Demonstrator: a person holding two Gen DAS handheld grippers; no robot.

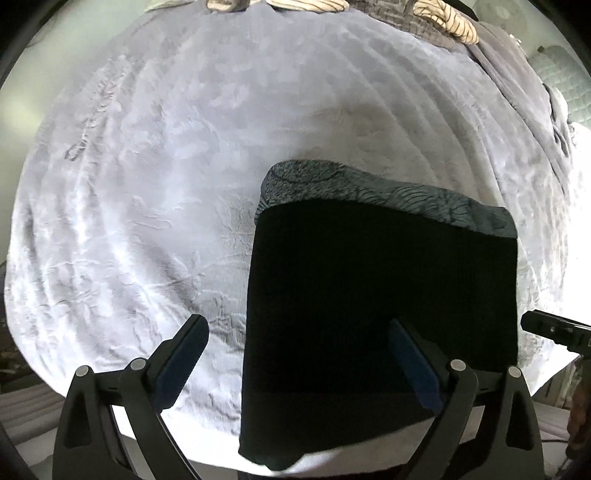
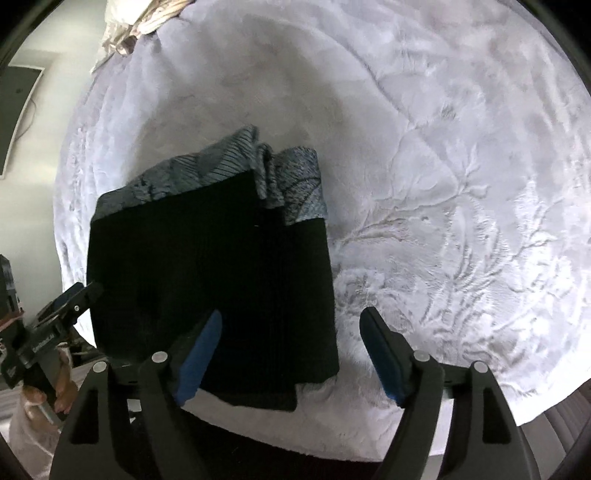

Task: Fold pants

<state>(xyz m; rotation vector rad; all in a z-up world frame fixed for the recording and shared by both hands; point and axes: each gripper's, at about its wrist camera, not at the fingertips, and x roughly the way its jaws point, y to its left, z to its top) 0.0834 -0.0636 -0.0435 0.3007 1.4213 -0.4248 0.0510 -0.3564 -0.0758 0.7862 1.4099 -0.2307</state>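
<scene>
While the black pants (image 1: 380,295) lie folded into a squarish stack on the pale plush blanket (image 1: 147,184), close to its near edge, a grey patterned cloth (image 1: 369,192) shows from under their far side. The left gripper (image 1: 299,354) hangs over the stack's left edge with its jaws wide and nothing pressed between them, one finger above the blanket and the other above the pants. The right gripper (image 2: 291,354) stands over the stack's near right corner, jaws likewise spread and empty, and a striped cloth (image 1: 447,18) lies bunched at the blanket's far end.
</scene>
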